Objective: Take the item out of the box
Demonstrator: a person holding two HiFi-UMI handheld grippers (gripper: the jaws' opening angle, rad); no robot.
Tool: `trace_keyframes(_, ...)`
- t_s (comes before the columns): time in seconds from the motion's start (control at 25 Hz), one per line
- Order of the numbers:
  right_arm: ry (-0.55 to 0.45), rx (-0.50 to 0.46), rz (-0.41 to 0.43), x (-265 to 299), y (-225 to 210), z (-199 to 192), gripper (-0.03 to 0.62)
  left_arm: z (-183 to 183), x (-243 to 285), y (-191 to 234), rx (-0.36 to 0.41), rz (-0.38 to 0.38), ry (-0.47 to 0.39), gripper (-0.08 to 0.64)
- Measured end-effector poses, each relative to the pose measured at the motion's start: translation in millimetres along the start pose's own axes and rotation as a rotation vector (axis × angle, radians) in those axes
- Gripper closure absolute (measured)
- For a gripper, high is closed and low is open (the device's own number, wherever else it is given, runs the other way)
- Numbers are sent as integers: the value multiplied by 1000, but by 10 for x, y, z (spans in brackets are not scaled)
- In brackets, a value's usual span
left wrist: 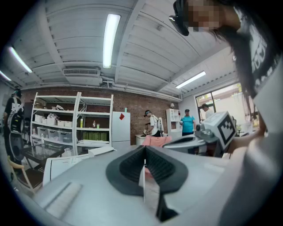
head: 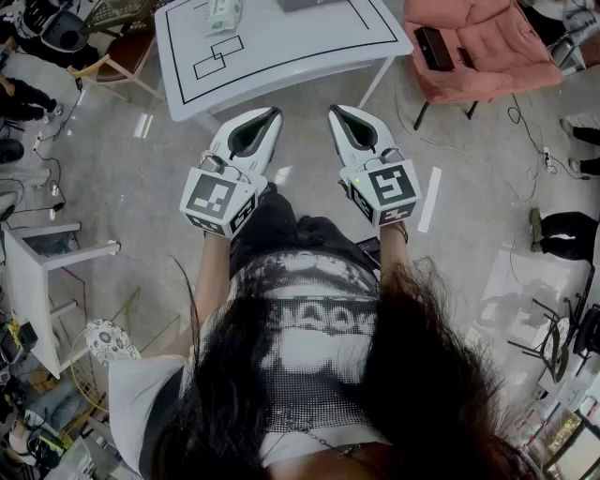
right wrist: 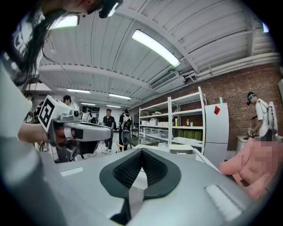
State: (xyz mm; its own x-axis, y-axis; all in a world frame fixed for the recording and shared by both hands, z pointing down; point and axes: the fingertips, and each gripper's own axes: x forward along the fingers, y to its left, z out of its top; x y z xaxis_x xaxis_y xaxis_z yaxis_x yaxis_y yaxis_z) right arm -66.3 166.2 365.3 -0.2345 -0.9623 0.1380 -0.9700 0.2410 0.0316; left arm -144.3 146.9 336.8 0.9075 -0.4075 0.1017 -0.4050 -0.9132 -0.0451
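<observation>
My left gripper [head: 271,114] and right gripper [head: 337,112] are held side by side in the air in front of the person's chest, pointing toward a white table [head: 281,47] marked with black lines. On both grippers the jaws are closed, with nothing between them. A small pale box [head: 223,14] lies near the table's far edge, well beyond both grippers. In the left gripper view the shut jaws [left wrist: 144,150] point over the table, with the right gripper [left wrist: 212,132] alongside. The right gripper view shows the shut jaws [right wrist: 141,152] and the left gripper [right wrist: 75,132].
A pink chair [head: 487,42] with a dark item [head: 433,47] on it stands to the right of the table. At the left stands a small white table [head: 37,272]. Shelves [left wrist: 70,123], a white fridge [left wrist: 120,128] and several people stand farther back. Cables lie on the floor.
</observation>
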Motion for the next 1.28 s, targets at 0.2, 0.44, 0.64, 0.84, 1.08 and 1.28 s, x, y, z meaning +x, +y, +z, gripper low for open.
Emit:
trace_keyframes(0.2,7,5,-3,2,43,-28,603,-16,-34,5,2,-6,7,560)
trace_keyframes(0.44,1,6,-16,32,5,-49,603,-45,-3,46,-1,-10,17,560)
trace_keyframes(0.64,6,20,-35,103,-75,-70,603,-71,59,103,-7,-21,24,560)
trace_keyframes(0.84,22,33,-54,256,-208,-129,601,-133,232,241,-17,-40,29,560)
trace_keyframes(1.08,51,56,-72,704,-515,-200,603,-243,632,650,-36,-59,39,560)
trace_keyframes(1.28,81,61,-82,1262,-813,-178,603,-256,1035,1171,-42,-69,53,560)
